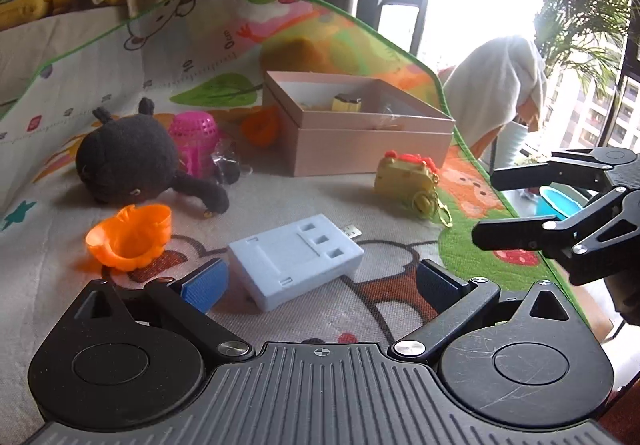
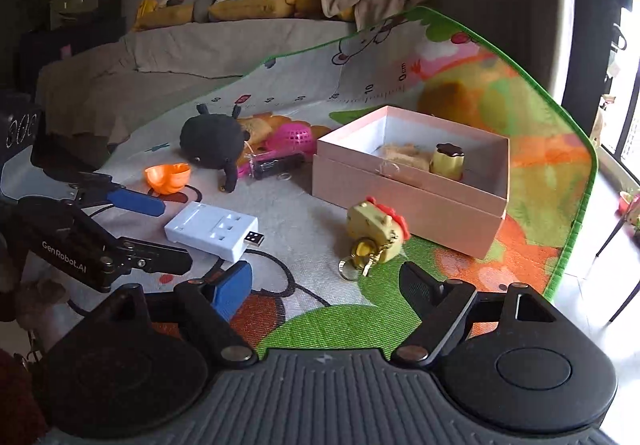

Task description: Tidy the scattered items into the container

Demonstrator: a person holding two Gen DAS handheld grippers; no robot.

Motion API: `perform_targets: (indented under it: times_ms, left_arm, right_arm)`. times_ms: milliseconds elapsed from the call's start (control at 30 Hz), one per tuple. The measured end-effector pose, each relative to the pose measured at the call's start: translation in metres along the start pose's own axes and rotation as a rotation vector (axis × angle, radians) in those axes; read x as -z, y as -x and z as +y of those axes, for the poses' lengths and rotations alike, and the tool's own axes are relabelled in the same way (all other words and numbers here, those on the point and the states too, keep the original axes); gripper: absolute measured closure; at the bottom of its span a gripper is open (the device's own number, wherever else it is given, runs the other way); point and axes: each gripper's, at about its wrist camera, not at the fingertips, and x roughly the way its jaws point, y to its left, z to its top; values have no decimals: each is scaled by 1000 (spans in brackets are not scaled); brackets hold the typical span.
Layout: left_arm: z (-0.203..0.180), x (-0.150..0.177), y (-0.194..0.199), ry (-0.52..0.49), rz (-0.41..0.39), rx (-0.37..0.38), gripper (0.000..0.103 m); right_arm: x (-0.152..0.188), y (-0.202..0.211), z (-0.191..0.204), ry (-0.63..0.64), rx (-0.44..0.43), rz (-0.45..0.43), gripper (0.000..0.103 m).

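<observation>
Lining up on the white adapter (image 1: 296,259)

My left tool (image 1: 320,281), open and empty, sits nearest; its long axis runs toward upper right.

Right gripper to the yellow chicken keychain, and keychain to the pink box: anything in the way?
Nothing visible. The right gripper is open with only bare mat between it and the yellow chicken keychain. The keychain lies just in front of the open pink box, with no item between them; only the box's near wall must be cleared.

Right gripper (image 2: 326,287) jaws apart, empty, above mat (image 2: 332,321); yellow keychain toy (image 2: 374,227) ahead, beside pink box (image 2: 408,197); white block (image 2: 210,225) left.
</observation>
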Motion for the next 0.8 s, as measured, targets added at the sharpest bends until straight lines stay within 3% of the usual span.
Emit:
perform_targets:
  times_ms: [100, 233, 367, 533, 600, 667, 700, 800]
  left_arm:
    - [6, 1, -3, 30, 8, -14, 1]
    - [3, -2, -4, 41, 7, -4, 1]
    - [-4, -3, -6, 29, 11, 3, 1]
    - [-7, -3, -6, 28, 17, 0, 1]
    - [-6, -3, -6, 36, 18, -4, 1]
    - [-5, -2, -5, 43, 16, -5, 1]
    - [-4, -2, -4, 45, 15, -5, 1]
    - [-3, -2, -3, 47, 11, -7, 1]
  right_arm:
    - [2, -9, -10, -46, 45, 21, 22]
    - [-3, -29, -18, -127, 89, 44, 32]
    - [-18, -56, -24, -229, 119, 30, 32]
    - [-30, -100, -28, -397, 201, 102, 24]
    - [-30, -111, -23, -402, 216, 111, 24]
    - [-29, -119, -20, -388, 245, 120, 31]
    - [-29, -122, -20, -382, 245, 130, 46]
    - [-26, -116, -23, -367, 244, 121, 46]
